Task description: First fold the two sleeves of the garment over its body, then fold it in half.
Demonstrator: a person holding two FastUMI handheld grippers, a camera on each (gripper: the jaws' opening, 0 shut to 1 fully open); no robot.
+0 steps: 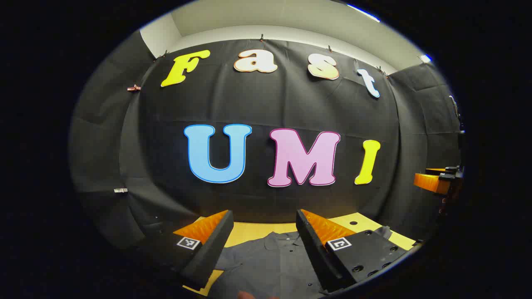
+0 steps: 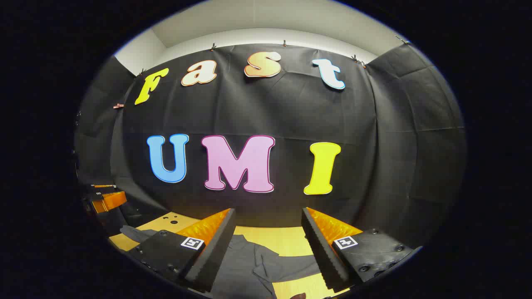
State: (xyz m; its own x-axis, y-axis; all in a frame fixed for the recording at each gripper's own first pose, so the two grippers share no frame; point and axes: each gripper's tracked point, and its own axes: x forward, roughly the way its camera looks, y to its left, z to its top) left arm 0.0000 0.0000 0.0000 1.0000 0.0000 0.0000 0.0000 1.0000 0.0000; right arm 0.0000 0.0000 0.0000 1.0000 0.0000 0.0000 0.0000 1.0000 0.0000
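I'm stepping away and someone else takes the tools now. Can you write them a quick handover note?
Left tool: open, holding nothing, raised above the shirt, near its collar.
Right tool: open, holding nothing, raised above the shirt's other side, where one sleeve lies spread out on the table.
Shirt: dark grey, lying flat on the yellow table, collar toward the wall.
Done: nothing visible; the sleeve seen is unfolded.
Left: fold both sleeves over the body, then fold the shirt in half.
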